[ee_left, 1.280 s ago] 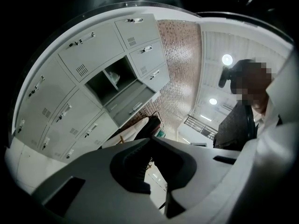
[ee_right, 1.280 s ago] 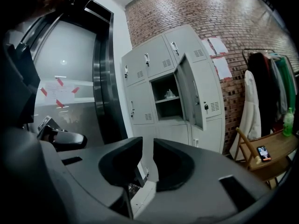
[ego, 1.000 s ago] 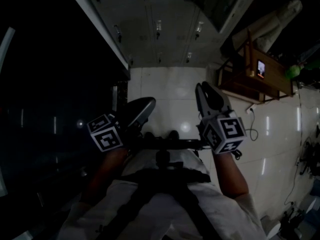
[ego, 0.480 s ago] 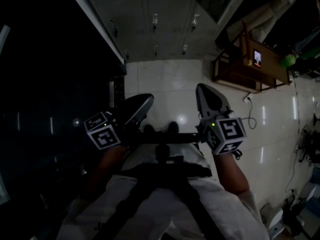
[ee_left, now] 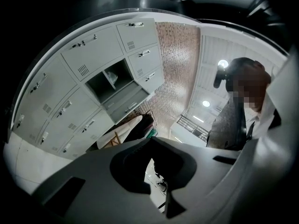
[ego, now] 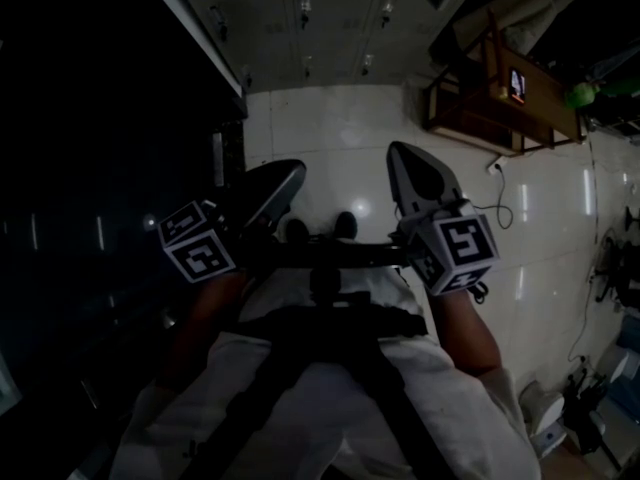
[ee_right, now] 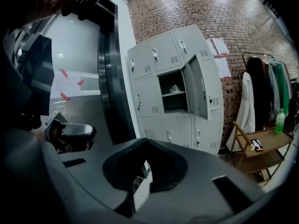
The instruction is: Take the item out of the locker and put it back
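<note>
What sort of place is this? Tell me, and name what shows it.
Probably a locker or changing area indoors. A bank of grey metal lockers, one door open, stands against a brick wall, and a clothes rack with hanging garments stands beside it.

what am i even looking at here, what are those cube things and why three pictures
There is no robot: a person holds a hand tool with a two-jaw claw in each hand. The head view looks down from their head at the left claw and right claw, each carrying a marker cube, above a white tiled floor. The other two pictures come from cameras riding on the claws, looking along the jaws. Both claws are shut and hold nothing. The right gripper view shows grey lockers with one door open and a small pale item inside; I can't tell what it is. Beside them stand a clothes rack and a wooden shelf with a phone and green bottle.
</note>
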`<state>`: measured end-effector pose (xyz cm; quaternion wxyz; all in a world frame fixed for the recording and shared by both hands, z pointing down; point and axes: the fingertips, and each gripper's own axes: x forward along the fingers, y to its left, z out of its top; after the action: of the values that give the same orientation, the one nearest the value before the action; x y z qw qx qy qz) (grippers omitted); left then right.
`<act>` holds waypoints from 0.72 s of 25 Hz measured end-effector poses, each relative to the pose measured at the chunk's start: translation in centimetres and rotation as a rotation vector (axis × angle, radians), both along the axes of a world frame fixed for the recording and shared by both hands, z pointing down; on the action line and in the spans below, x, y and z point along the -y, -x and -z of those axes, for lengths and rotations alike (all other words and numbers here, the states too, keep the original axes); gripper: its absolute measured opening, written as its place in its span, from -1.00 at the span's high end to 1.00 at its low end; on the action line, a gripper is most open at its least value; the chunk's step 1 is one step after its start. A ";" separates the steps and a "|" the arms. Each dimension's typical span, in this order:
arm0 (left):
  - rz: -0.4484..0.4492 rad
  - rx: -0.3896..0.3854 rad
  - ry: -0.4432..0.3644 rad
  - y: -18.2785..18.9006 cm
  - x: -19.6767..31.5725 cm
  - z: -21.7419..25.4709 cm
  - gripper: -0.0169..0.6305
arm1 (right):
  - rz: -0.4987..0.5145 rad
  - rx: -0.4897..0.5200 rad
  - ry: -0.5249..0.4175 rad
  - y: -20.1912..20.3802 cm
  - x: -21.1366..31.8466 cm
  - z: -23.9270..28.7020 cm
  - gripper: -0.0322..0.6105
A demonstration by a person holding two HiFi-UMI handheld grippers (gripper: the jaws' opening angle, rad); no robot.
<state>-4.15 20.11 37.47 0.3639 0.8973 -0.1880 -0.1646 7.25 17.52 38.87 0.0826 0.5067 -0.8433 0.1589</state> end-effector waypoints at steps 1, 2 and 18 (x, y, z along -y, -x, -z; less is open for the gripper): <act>-0.002 -0.001 0.000 0.1 0.0 -0.1 0.94 | 0.003 0.001 -0.006 0.2 0.1 -0.1 0.90; -0.004 -0.003 0.000 0.3 0.0 -0.2 0.95 | 0.005 0.000 -0.008 0.4 0.1 -0.1 0.90; -0.013 -0.004 -0.001 0.8 -0.1 -0.3 0.95 | 0.014 -0.011 -0.004 1.6 0.2 -0.2 0.90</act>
<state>-4.95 20.21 37.77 0.3650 0.8983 -0.1816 -0.1640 5.63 17.34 39.09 0.0873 0.5016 -0.8468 0.1541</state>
